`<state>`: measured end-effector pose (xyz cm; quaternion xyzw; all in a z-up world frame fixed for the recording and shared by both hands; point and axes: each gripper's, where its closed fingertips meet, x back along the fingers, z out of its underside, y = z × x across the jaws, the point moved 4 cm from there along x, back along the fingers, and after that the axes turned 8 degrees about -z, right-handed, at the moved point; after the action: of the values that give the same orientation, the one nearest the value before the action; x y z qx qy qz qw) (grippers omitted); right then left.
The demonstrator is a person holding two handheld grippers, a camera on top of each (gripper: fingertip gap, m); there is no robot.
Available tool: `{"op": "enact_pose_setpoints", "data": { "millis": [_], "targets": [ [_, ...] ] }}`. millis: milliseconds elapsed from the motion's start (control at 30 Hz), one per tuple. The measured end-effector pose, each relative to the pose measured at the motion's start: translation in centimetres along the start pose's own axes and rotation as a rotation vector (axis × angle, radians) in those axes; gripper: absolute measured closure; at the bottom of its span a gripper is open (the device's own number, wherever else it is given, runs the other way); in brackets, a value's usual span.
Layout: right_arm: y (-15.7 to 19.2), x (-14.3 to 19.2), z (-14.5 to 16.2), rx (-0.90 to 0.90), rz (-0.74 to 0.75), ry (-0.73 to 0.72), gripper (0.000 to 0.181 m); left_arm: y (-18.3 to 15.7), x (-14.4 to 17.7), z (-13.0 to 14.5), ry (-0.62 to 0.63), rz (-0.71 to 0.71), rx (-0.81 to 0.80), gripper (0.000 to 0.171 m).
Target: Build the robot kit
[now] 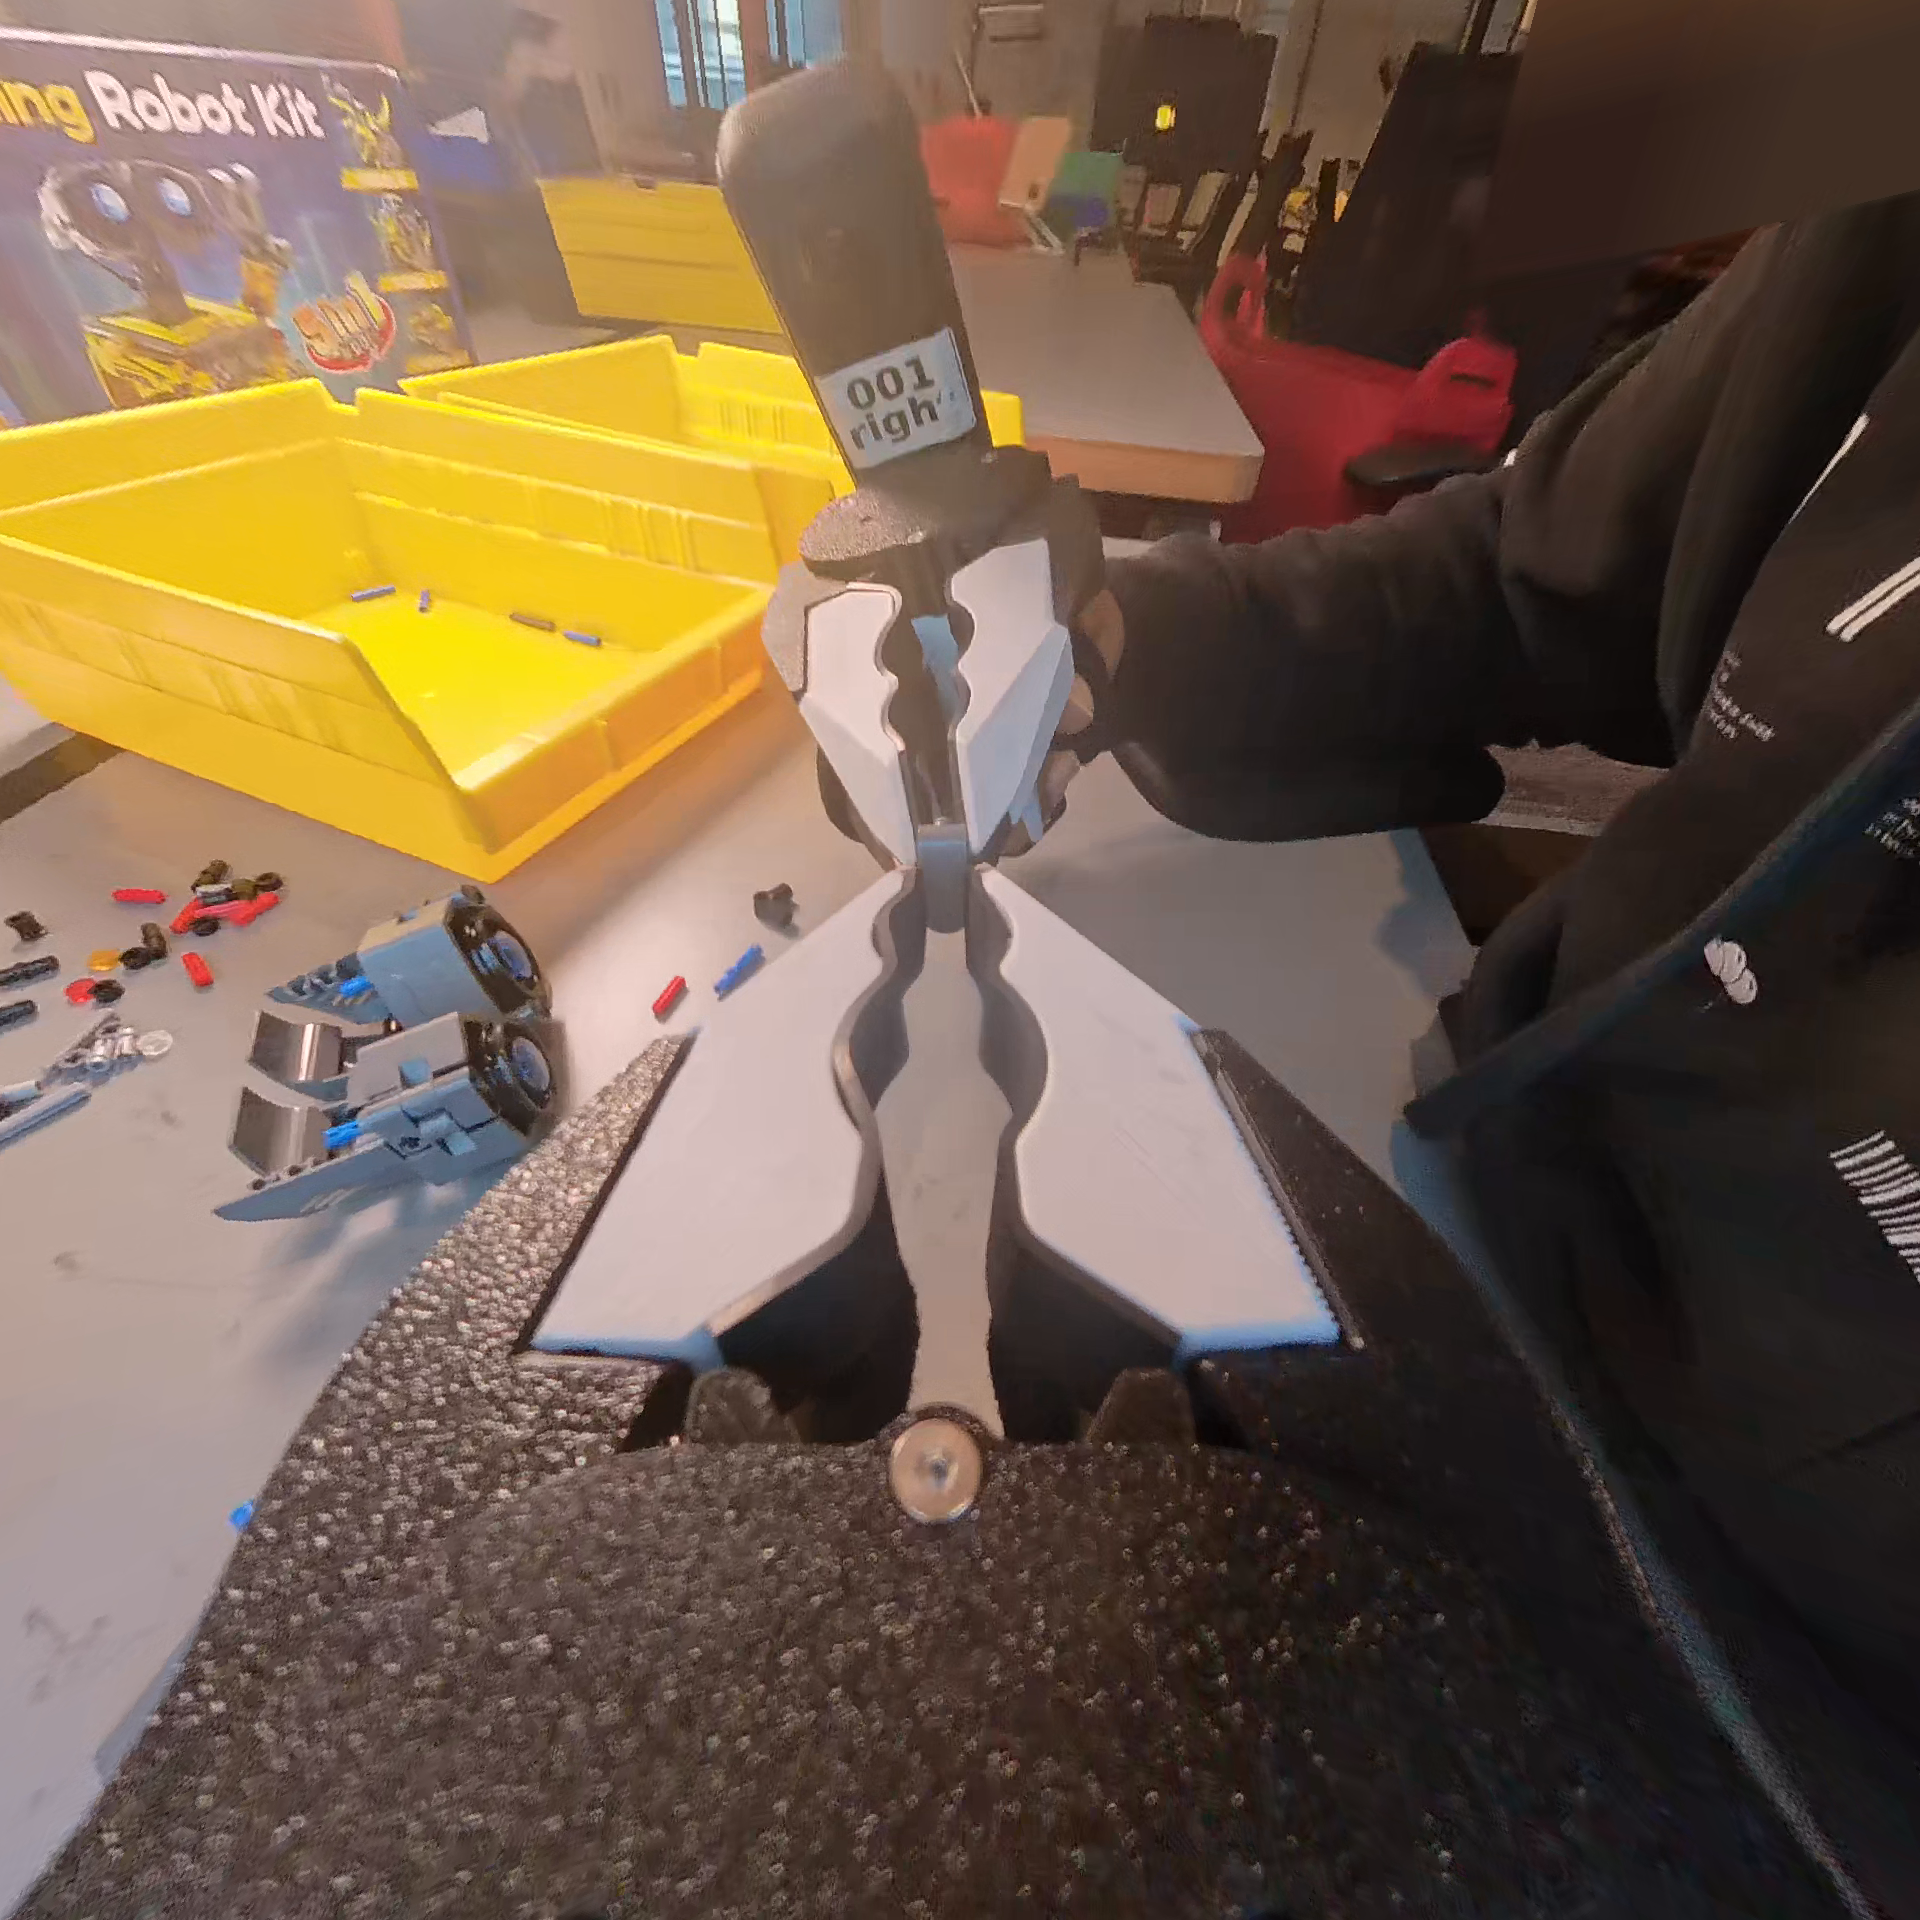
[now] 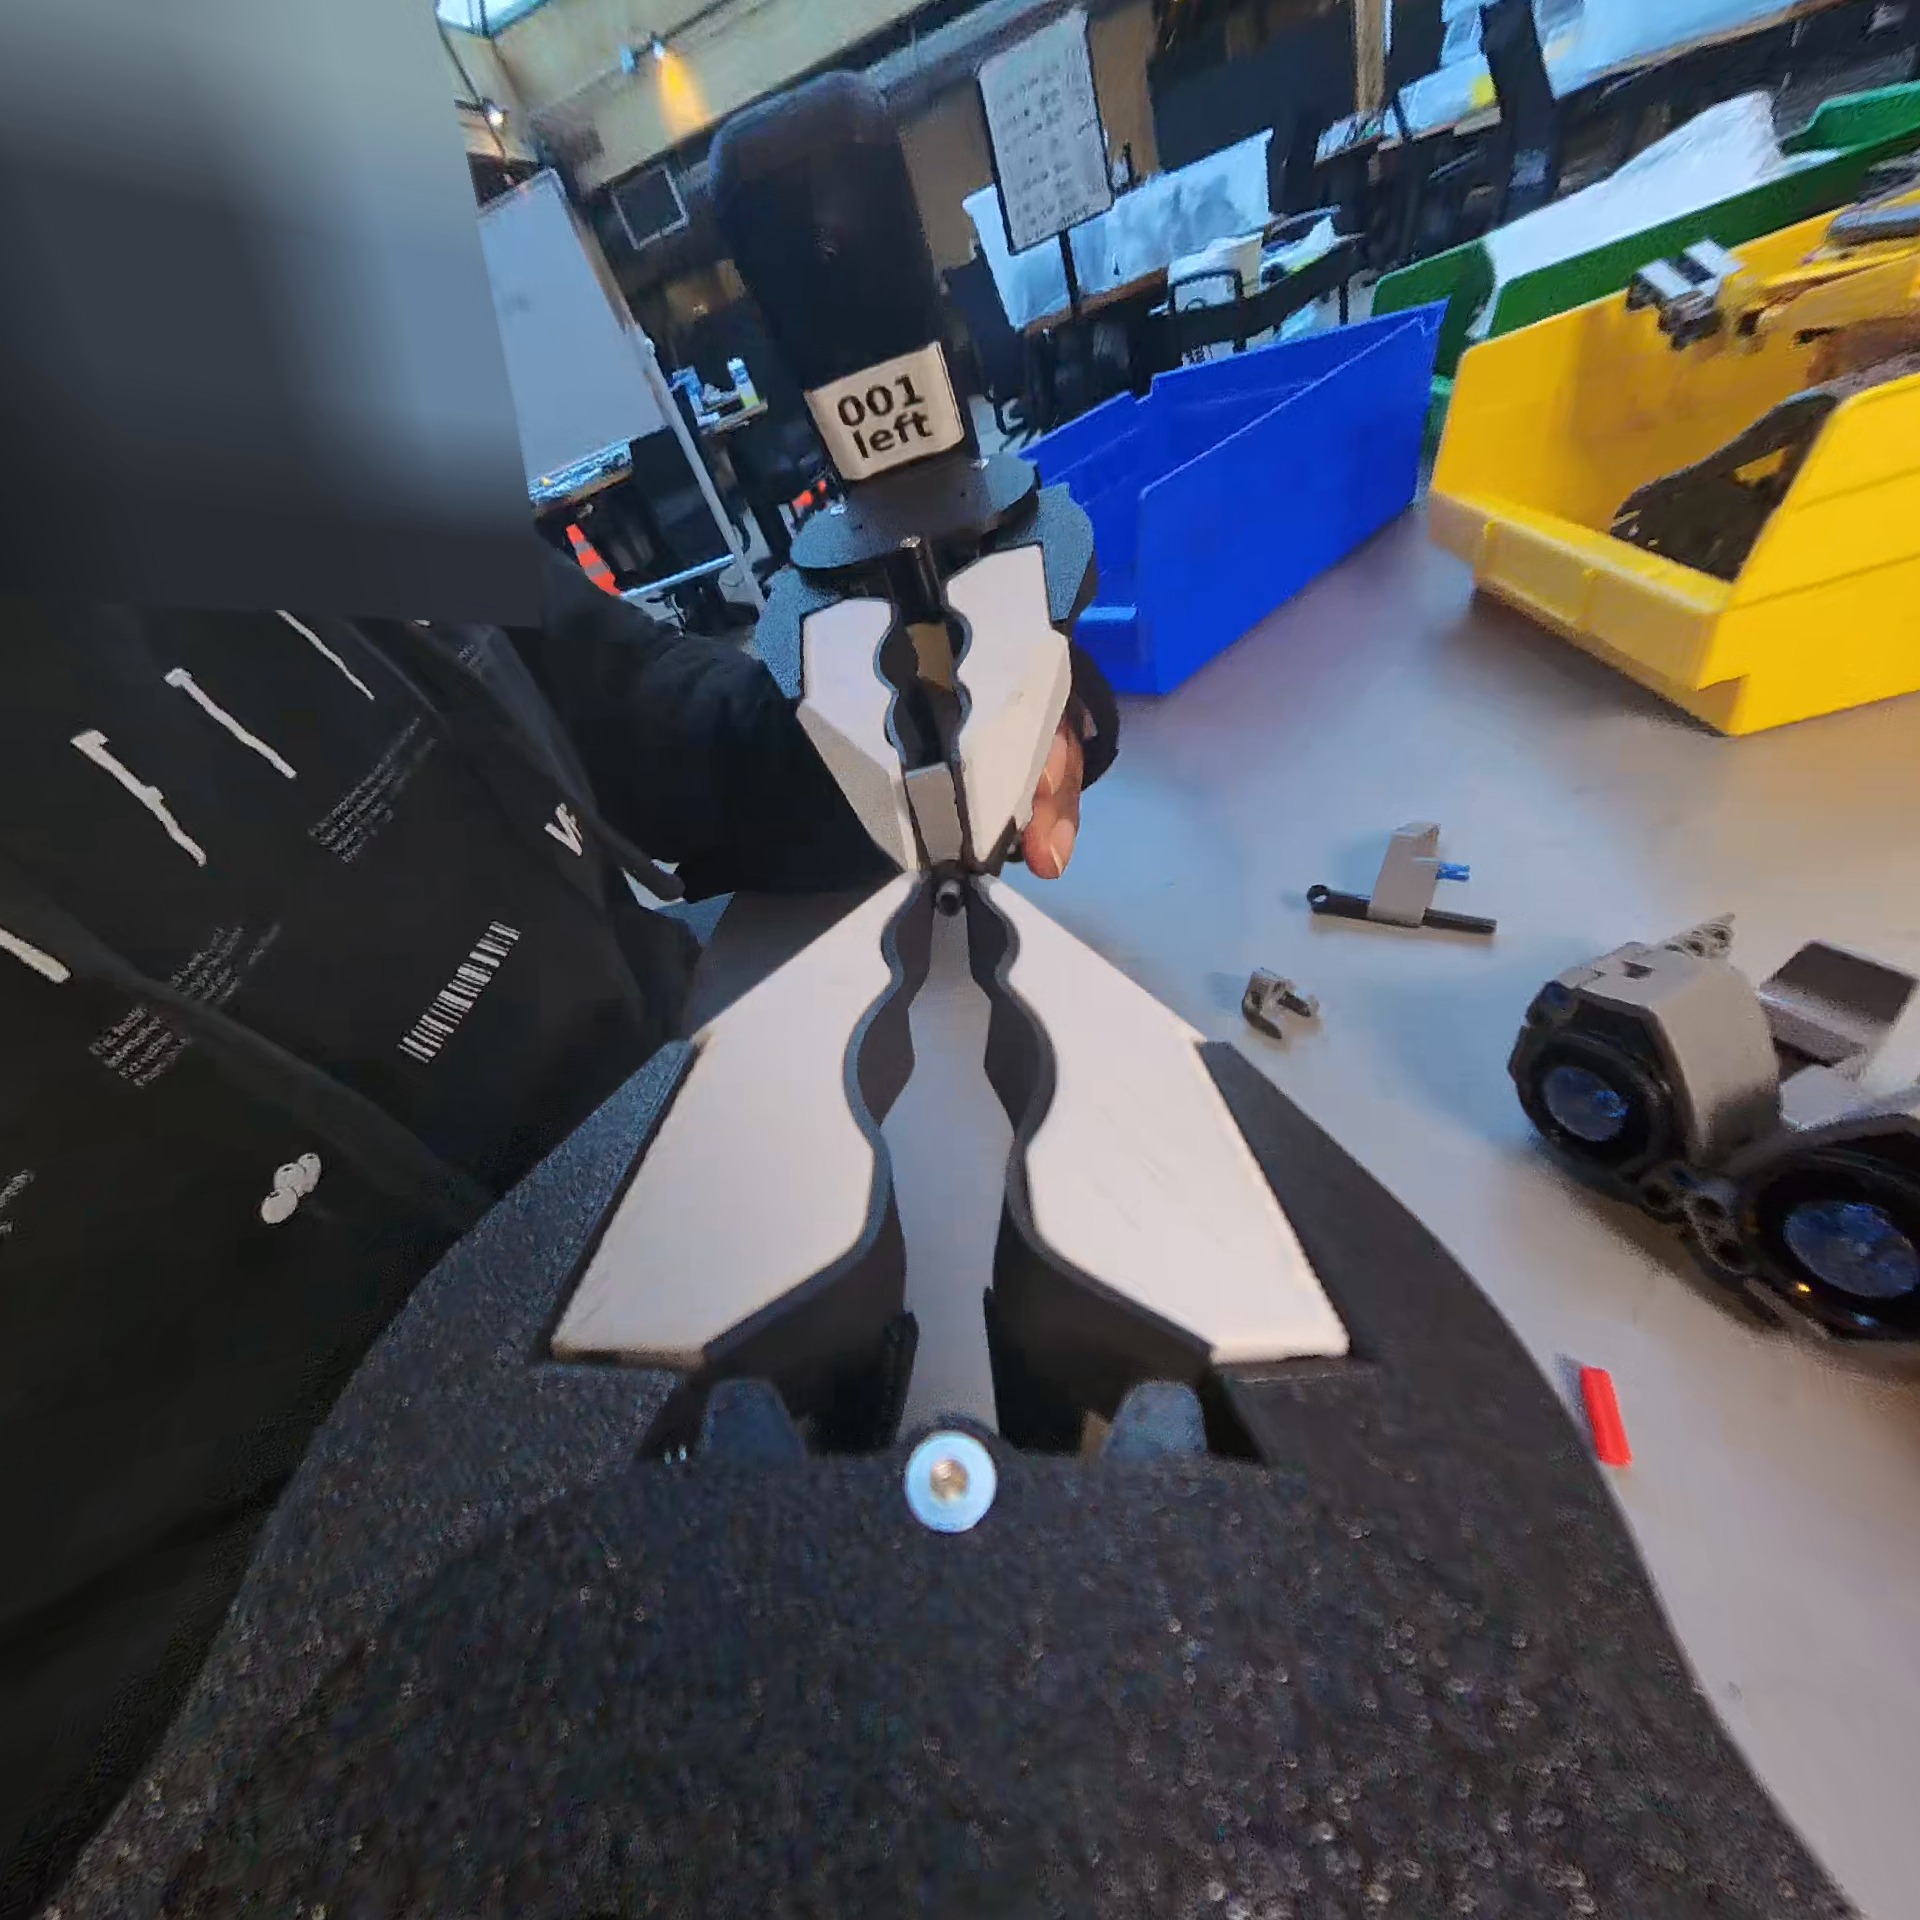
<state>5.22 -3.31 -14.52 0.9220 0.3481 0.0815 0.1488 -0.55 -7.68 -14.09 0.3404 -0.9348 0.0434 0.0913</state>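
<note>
My left claw (image 1: 943, 906) is pinched narrow on a small grey piece (image 1: 943, 868) at frame centre, my right claw (image 2: 948, 885) narrow on a black pin (image 2: 948, 898) touching it, above the bench (image 1: 156, 1351); 1 grey model (image 1: 416, 977) lies at left.

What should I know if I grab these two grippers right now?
Left gripper: shut on a small grey piece.
Right gripper: shut on a small black pin, held tip to tip against the grey piece.
Whether the pin is seated in it cannot be told.
On the table: a grey two-lens assembly, loose red and black pieces, and a yellow bin with a few small pins inside.
</note>
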Motion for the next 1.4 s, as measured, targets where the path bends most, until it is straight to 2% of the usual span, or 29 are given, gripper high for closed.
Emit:
{"op": "enact_pose_setpoints", "data": {
  "millis": [200,367,467,1033,1100,1167,1233,1300,1400],
  "targets": [
    [-0.1,0.0,0.5,-0.032,0.006,0.028,0.177,-0.2,-0.2,0.5,0.026,-0.017,-0.079,0.165],
    [0.1,0.1,0.0,0.031,0.036,0.037,0.176,0.2,-0.1,0.2,-0.015,0.063,0.032,0.164],
    [0.0,0.5,-0.2,0.051,0.056,0.051,0.176,0.4,0.4,0.0,-0.017,0.042,0.013,0.161],
    [0.3,0.3,-0.5,0.102,0.112,0.073,0.177,0.4,0.3,-0.4,-0.033,0.004,0.011,0.168],
    [0.5,-1.1,1.0,0.091,0.072,0.149,0.177,-1.0,-0.5,-0.7,-0.048,0.078,0.023,0.171],
    [1.2,-3.4,2.0,0.132,0.013,0.198,0.176,-1.7,-1.6,-0.6,0.010,0.056,-0.091,0.171],
    [0.6,-1.7,0.5,0.105,0.047,0.131,0.177,0.3,0.4,-2.3,-0.068,-0.012,-0.046,0.171],
    [-0.3,0.1,0.1,0.132,0.130,0.148,0.176,2.2,2.6,-2.9,-0.136,-0.056,0.017,0.171],
    [-1.0,0.4,0.4,0.138,0.183,0.169,0.176,2.7,2.8,-1.7,-0.092,-0.021,0.089,0.151]
  ]
}}
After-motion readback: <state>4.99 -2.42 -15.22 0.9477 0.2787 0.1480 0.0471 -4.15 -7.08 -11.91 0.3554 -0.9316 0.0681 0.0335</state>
